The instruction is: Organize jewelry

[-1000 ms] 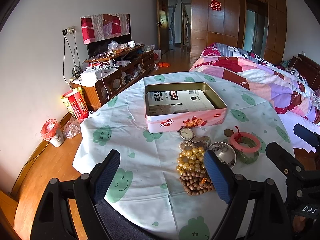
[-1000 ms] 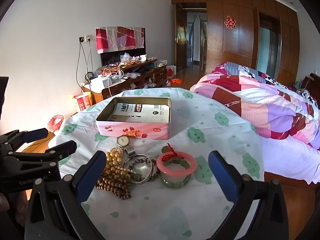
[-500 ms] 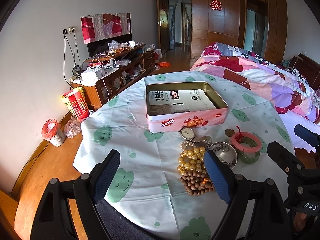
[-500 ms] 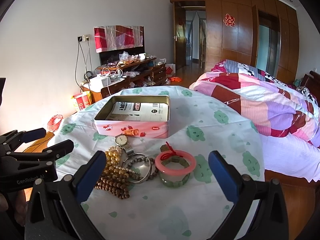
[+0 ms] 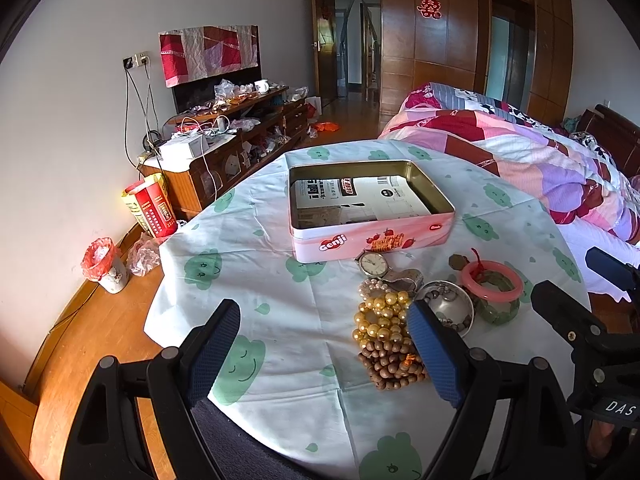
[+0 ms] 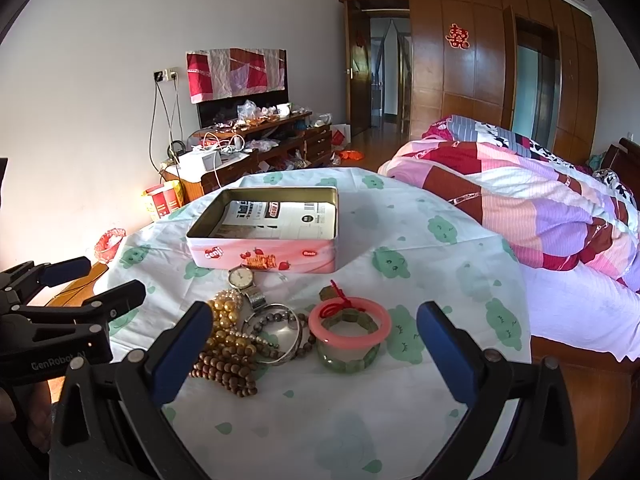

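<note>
An open pink tin [image 5: 372, 242] [image 6: 264, 256] with paper inside stands mid-table. In front of it lies a jewelry pile: a wristwatch [image 5: 373, 263] [image 6: 241, 278], gold pearl beads [image 5: 378, 316] [image 6: 225, 312], brown wooden beads [image 5: 390, 364] [image 6: 224, 372], a silver bangle [image 5: 448, 306] [image 6: 276, 334], and a pink bangle [image 5: 491, 282] [image 6: 349, 322] stacked on a green bracelet [image 6: 347, 356]. My left gripper [image 5: 324, 352] is open and empty, just before the beads. My right gripper [image 6: 316, 350] is open and empty, with the bangles between its fingers' line of sight.
The round table [image 5: 248, 248] has a white cloth with green prints. A bed with a patchwork quilt [image 6: 520, 196] lies to the right. A cluttered wooden cabinet [image 5: 224, 140], a red bag [image 5: 150, 210] and a small bin [image 5: 104, 266] stand at the left wall.
Both grippers have eased slightly forward toward the jewelry pile. Nothing on the table has moved.
</note>
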The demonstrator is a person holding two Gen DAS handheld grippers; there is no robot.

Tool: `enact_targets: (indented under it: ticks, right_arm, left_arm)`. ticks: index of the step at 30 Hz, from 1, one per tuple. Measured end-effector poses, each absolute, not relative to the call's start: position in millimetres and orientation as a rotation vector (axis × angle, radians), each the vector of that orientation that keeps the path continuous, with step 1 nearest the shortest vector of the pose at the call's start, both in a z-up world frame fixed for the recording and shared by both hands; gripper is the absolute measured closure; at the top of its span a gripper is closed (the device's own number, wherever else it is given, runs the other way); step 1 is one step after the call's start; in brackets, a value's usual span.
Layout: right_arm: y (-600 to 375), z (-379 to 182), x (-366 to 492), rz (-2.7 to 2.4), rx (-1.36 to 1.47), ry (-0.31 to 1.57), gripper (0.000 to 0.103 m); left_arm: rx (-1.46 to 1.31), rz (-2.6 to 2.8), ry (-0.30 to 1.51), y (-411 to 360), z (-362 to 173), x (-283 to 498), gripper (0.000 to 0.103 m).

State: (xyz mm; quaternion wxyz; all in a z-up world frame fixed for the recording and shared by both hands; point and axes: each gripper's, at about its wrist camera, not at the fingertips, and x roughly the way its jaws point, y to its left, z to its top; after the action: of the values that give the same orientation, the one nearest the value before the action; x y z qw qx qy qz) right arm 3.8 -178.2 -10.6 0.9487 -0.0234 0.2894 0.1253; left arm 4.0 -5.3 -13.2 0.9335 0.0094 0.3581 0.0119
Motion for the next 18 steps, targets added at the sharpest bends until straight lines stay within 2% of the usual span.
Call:
enact_targets:
  ticks: [10,18]
  right_arm:
    - [-187.3,-22.5,10.9,0.24,-0.045,0.582,0.0]
    - [-209.2,-45.4,36.6,0.197,-0.035,0.648,0.0]
  left_arm:
    - [0.022,-0.032,0.788,-12.3,-34.7,16.8,0.017]
    - [0.007,-0.124,0.837,-26.5,-51.5,23.3,0.018]
